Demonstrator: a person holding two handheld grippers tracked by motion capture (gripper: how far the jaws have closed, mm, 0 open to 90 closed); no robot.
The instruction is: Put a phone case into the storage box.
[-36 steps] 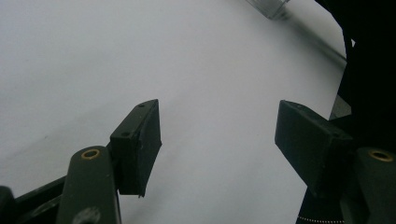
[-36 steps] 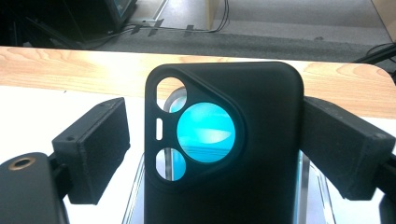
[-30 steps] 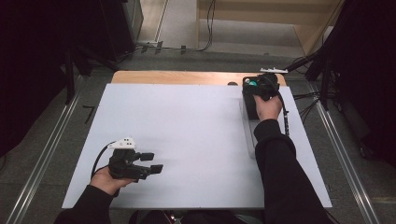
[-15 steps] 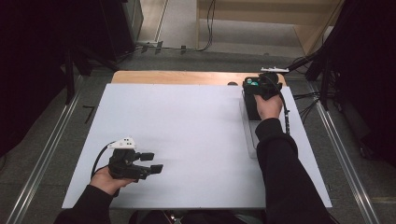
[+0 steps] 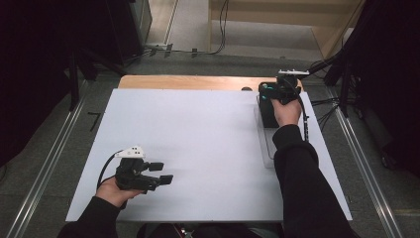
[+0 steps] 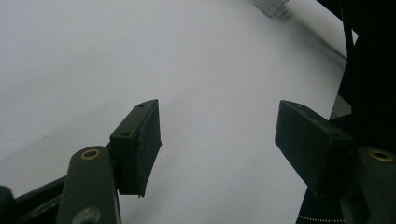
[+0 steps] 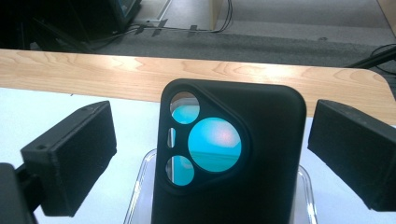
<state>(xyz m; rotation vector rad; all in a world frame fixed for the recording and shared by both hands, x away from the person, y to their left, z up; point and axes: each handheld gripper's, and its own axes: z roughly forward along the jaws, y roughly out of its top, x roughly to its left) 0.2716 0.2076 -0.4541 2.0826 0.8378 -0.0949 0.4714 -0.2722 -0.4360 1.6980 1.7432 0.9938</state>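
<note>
Both tools gape: right tool (image 7: 210,158) astride the black phone case (image 7: 229,158) on a clear tray (image 5: 267,144), left tool (image 6: 217,144) over bare white board (image 5: 198,134).

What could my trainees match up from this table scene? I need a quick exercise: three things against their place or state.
Things:
1. black phone case
2. left tongs
3. clear tray

Places or states:
A. open over bare white tabletop
B. between the open right tongs, untouched
C. lying under the phone case

Pairs: 1-B, 2-A, 3-C
</note>
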